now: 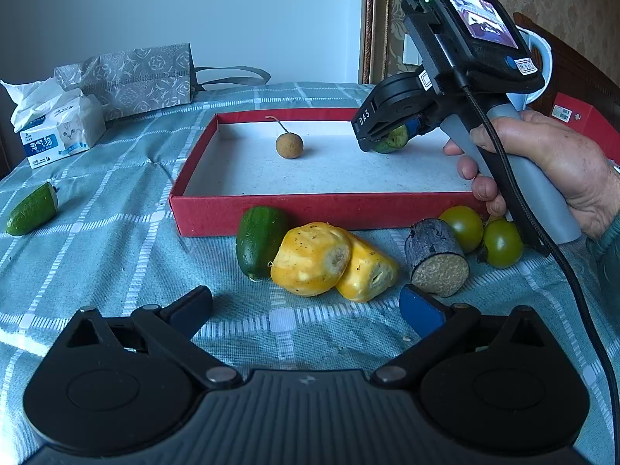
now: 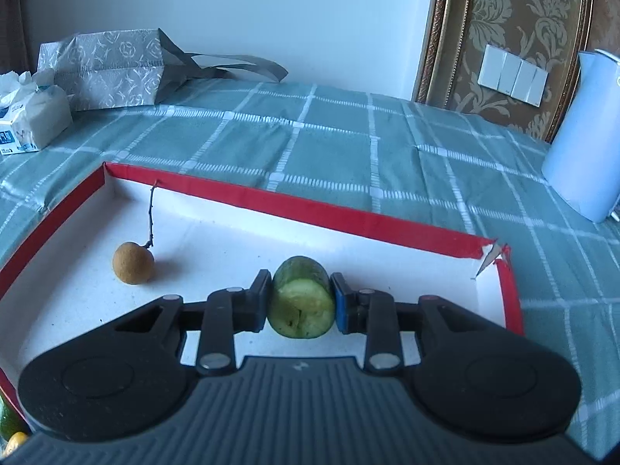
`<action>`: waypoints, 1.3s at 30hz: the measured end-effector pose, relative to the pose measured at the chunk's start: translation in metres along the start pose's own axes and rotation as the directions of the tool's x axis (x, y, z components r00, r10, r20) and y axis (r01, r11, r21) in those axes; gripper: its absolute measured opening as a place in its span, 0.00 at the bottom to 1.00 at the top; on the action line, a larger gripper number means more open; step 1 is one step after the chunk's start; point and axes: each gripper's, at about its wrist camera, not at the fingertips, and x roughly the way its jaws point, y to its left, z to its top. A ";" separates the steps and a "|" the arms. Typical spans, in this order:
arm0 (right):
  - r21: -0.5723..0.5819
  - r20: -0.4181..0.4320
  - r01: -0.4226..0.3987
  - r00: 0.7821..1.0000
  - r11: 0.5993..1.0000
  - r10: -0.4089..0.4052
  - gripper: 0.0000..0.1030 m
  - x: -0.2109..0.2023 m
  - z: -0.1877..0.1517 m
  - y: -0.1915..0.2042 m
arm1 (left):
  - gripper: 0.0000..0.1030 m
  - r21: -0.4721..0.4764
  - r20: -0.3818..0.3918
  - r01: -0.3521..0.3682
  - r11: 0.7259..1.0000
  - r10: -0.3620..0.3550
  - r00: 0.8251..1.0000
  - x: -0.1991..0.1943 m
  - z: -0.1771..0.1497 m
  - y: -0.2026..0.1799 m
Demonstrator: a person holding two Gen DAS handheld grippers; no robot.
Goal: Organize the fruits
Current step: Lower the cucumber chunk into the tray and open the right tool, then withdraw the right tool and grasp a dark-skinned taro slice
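Observation:
A red box lid (image 1: 310, 213) (image 2: 348, 215) with a white floor lies on the tablecloth. A brown longan (image 1: 289, 145) (image 2: 133, 263) with a stem sits inside it. My right gripper (image 2: 301, 302) (image 1: 387, 137) is shut on a green cucumber piece (image 2: 302, 306) (image 1: 392, 140), held just above the lid's floor. My left gripper (image 1: 306, 310) is open and empty, low over the cloth, in front of a cucumber piece (image 1: 257, 240), two yellow corn pieces (image 1: 310, 257), a dark cut stalk (image 1: 436, 257) and two green tomatoes (image 1: 500, 242).
Another cucumber piece (image 1: 33, 209) lies at the left. A tissue pack (image 1: 58, 131) (image 2: 31, 124) and a grey patterned bag (image 1: 143, 77) (image 2: 116, 69) stand at the back left. A pale blue kettle (image 2: 581, 135) stands at the right.

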 end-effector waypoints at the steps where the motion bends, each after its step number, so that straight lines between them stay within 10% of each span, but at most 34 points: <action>1: -0.001 0.000 -0.001 1.000 1.000 0.001 0.30 0.000 0.000 0.000 | 1.00 0.000 0.000 0.000 1.000 0.000 1.000 0.000 0.000 0.000; 6: 0.040 0.023 -0.015 1.000 0.999 0.014 0.75 -0.006 -0.001 -0.006 | 1.00 -0.001 0.000 0.001 1.000 -0.001 1.000 0.000 0.000 0.000; 14: 0.091 0.249 0.032 0.967 0.995 -0.054 0.76 -0.062 -0.029 -0.026 | 1.00 -0.002 0.001 0.001 1.000 -0.001 1.000 0.000 0.000 -0.001; 23: 0.275 0.470 0.051 0.864 0.960 -0.180 0.78 -0.163 -0.111 -0.085 | 1.00 -0.002 0.001 0.001 1.000 -0.001 1.000 0.001 0.000 -0.001; 32: 0.137 0.358 0.127 0.918 0.982 -0.168 0.76 -0.184 -0.154 -0.081 | 1.00 -0.002 0.001 0.001 1.000 -0.001 1.000 0.001 0.000 0.000; 39: 0.010 0.271 0.111 0.956 0.994 -0.110 0.56 -0.171 -0.154 -0.062 | 1.00 -0.002 0.001 0.001 1.000 -0.001 1.000 0.001 0.000 -0.001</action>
